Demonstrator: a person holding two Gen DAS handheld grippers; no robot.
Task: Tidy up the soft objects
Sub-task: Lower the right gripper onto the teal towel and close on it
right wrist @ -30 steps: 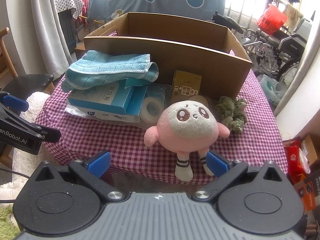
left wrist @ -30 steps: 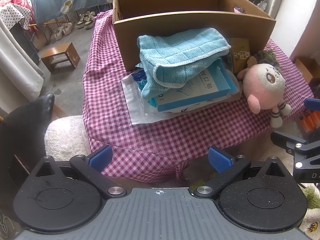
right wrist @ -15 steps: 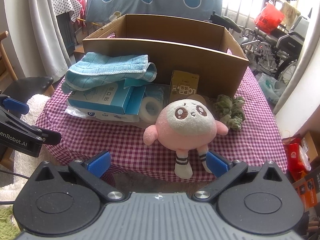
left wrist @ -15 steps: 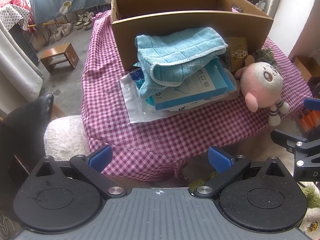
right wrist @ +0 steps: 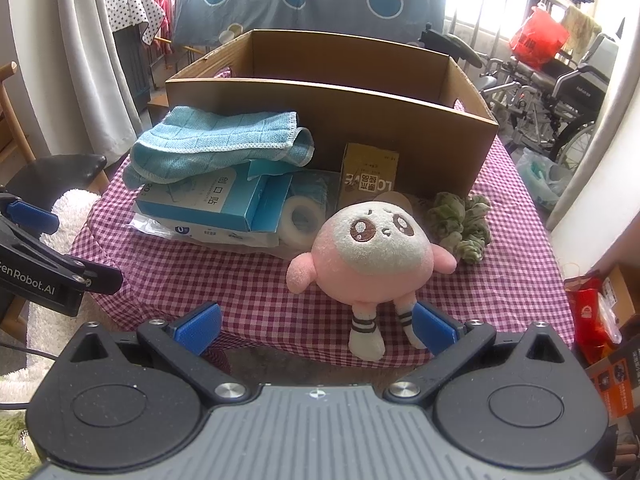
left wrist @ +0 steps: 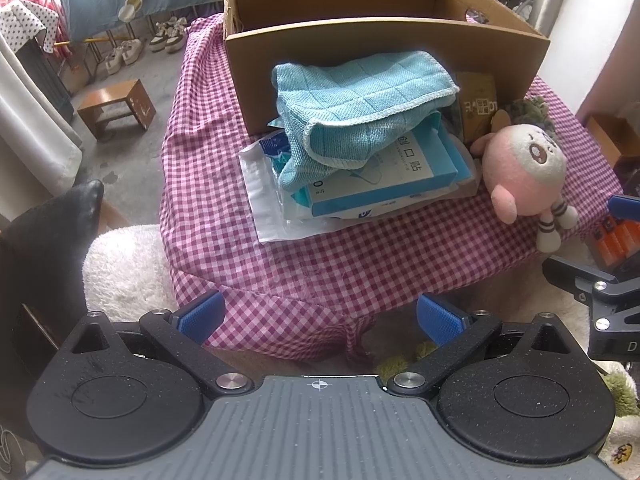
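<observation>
Now both my claws, left [left wrist: 320,316] and right [right wrist: 316,322], are wide open and empty. One fuzzy round pink plush doll [right wrist: 370,258] sits on the checked tablecloth [right wrist: 224,284], beside one folded waffle-weave blue towel [right wrist: 218,140] and one brown cardboard box [right wrist: 332,120].

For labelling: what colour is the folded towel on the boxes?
Light blue towel, white-stitched edge; right wrist view shows it best.

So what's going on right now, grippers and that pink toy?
Left gripper open, empty. Right gripper open, pink plush doll just ahead, feet near its fingers. Blue towel lies on blue box. Cardboard box behind.
</observation>
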